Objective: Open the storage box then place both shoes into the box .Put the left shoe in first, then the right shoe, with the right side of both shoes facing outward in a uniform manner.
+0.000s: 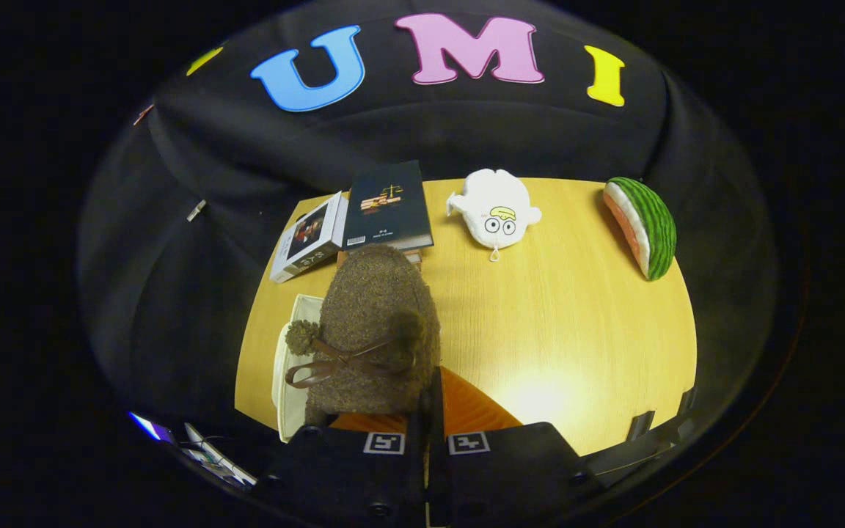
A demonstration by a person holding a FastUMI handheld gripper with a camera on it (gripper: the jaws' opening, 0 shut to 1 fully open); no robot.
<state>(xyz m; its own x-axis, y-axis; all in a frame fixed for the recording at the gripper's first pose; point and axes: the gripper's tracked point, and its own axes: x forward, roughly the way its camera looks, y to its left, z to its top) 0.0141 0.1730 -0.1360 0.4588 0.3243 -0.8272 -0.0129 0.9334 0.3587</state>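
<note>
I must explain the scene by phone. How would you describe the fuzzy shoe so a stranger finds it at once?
Start from the wooden table, then look just ahead of the tongs, which are closed on its rim. The shoe is a brown fuzzy slipper, in front of the dark book. Unlike anything nearby, it has pompoms and a ribbon bow.

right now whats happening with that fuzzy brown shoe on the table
A handheld gripper has its fingers closed together on the edge of a fuzzy brown shoe with pom-pom laces, holding it just ahead of them above the wooden table. A pale box sits beside and under the shoe. Beyond it lie two books, a white plush toy and a watermelon-slice plush. Whether the shoe is going into the box cannot be told.
</note>
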